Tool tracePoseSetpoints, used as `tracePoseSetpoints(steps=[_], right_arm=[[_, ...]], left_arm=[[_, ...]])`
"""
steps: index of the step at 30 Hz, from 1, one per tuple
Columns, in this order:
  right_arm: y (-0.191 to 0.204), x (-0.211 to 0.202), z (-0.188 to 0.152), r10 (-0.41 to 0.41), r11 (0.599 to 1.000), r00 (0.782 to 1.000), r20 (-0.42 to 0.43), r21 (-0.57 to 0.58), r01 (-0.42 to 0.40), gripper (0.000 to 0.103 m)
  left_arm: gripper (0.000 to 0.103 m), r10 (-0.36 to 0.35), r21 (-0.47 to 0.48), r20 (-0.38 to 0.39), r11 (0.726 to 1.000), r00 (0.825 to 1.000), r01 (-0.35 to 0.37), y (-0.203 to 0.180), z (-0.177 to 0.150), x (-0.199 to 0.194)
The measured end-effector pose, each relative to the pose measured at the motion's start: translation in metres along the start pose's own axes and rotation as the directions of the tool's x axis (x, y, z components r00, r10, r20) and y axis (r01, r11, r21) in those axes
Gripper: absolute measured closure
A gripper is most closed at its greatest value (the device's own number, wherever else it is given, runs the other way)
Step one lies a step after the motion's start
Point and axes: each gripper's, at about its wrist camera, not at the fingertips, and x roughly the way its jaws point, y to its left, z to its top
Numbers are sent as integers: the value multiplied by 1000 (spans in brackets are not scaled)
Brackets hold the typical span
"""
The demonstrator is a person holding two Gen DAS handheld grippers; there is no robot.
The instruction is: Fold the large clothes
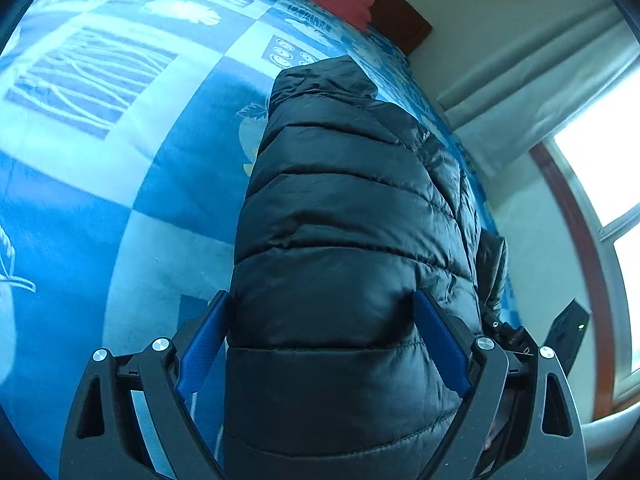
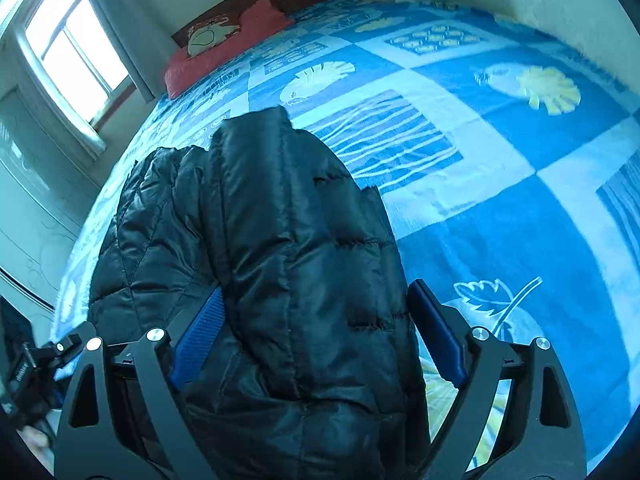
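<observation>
A black quilted puffer jacket lies lengthwise on the blue patterned bedspread, folded into a long narrow bundle. My left gripper stands wide at its near end. The jacket's bulk fills the gap between the blue pads, and the right pad lies against the padding. In the right wrist view the same jacket shows its diamond-quilted lining on the left. My right gripper is also wide, straddling the jacket, with its right pad at the jacket's edge and not squeezing it.
A red pillow lies at the bed's head against a brown headboard. A bright window with a grey curtain is beside the bed. The other gripper's dark frame shows at the lower left.
</observation>
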Motion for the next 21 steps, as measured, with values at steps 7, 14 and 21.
tracePoseSetpoints(steps=[7, 14, 21], right_arm=[[-26, 12, -2, 148, 981, 989, -19, 127, -144, 7], [-40, 4, -7, 223, 956, 973, 50, 184, -229, 7], [-49, -1, -12, 251, 940, 965, 78, 219, -262, 7]], left_arm=[[11, -107, -189, 17, 976, 994, 108, 22, -11, 3], [8, -239, -369, 1, 902, 971, 222, 46, -25, 15], [8, -224, -352, 0, 912, 975, 210, 40, -26, 14]])
